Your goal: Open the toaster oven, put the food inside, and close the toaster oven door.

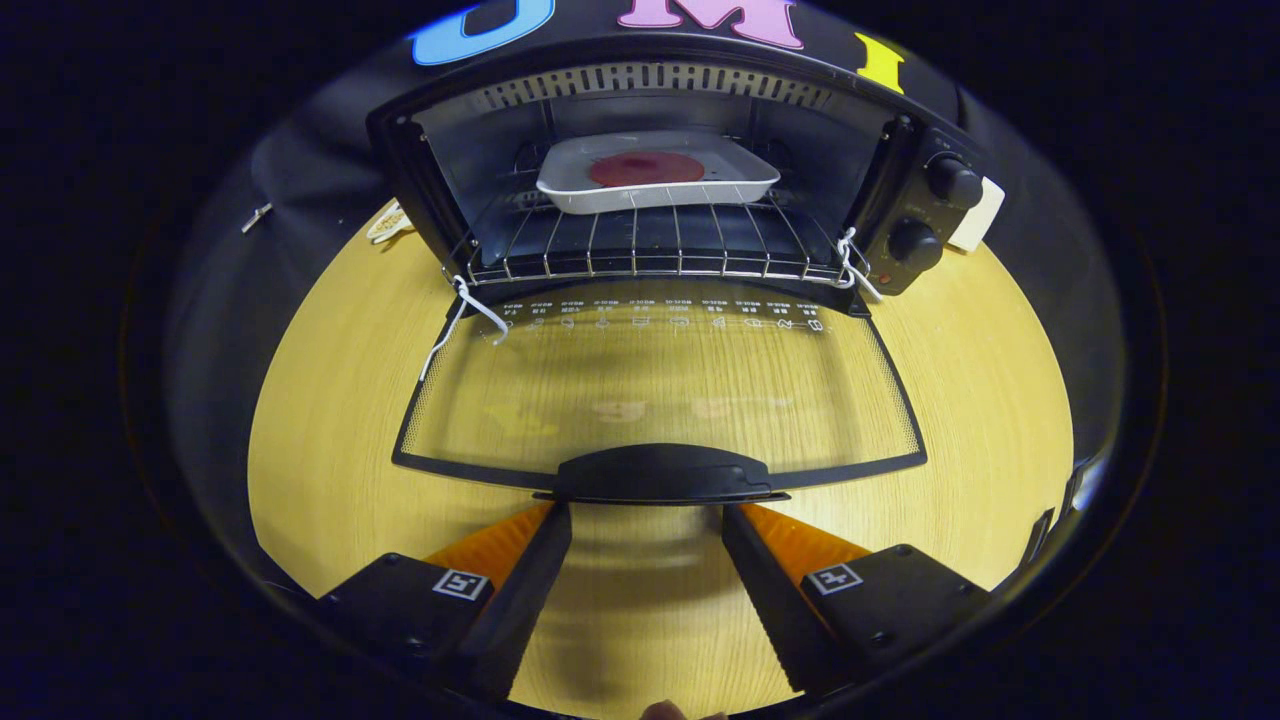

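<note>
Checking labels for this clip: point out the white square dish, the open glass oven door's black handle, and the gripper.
white square dish (pixel 745 180): gripper view, right rim.
black door handle (pixel 660 472): gripper view, handle's middle.
gripper (pixel 647 520): gripper view, open, midway between fingertips.

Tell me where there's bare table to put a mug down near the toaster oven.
Bare wooden table flanks the lowered glass door on both sides, and lies between the open gripper fingers. Crowded: white dish on the rack inside.

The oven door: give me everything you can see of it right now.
The oven door is fully open, lying flat over the wooden table. It has a clear glass pane, a black frame and a black handle at its near edge. White cord hangs by the left hinge. The open gripper sits just short of the handle.
</note>
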{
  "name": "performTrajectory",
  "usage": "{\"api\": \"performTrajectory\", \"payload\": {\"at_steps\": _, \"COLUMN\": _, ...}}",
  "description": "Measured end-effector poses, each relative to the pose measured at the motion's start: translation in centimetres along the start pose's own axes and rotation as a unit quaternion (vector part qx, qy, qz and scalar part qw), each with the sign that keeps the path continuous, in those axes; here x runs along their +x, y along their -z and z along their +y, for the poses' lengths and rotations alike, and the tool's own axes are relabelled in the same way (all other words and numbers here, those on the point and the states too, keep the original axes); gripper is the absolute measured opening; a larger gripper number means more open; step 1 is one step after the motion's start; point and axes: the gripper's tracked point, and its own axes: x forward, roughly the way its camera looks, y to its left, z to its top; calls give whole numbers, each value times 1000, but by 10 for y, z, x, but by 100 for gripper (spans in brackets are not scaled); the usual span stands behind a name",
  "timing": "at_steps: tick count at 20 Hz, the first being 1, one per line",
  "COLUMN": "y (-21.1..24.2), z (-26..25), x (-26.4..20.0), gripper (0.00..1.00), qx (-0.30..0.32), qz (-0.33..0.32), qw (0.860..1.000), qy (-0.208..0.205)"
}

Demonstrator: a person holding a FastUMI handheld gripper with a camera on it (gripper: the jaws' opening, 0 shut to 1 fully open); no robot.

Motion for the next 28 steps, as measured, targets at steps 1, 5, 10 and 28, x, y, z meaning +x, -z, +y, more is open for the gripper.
{"api": "performTrajectory", "payload": {"at_steps": 1, "y": -1, "z": 0, "x": -2, "gripper": 99, "qx": 3, "qz": -4, "qw": 1000, "qy": -2}}
{"api": "performTrajectory", "payload": {"at_steps": 5, "y": -5, "z": 1, "x": -16, "gripper": 99, "qx": 7, "qz": -22, "qw": 1000, "qy": -13}}
{"api": "performTrajectory", "payload": {"at_steps": 10, "y": -15, "z": 2, "x": -36, "gripper": 99, "qx": 22, "qz": -52, "qw": 998, "qy": -29}}
{"api": "performTrajectory", "payload": {"at_steps": 28, "y": -135, "z": -9, "x": -131, "gripper": 99, "qx": -36, "qz": -242, "qw": 968, "qy": -46}}
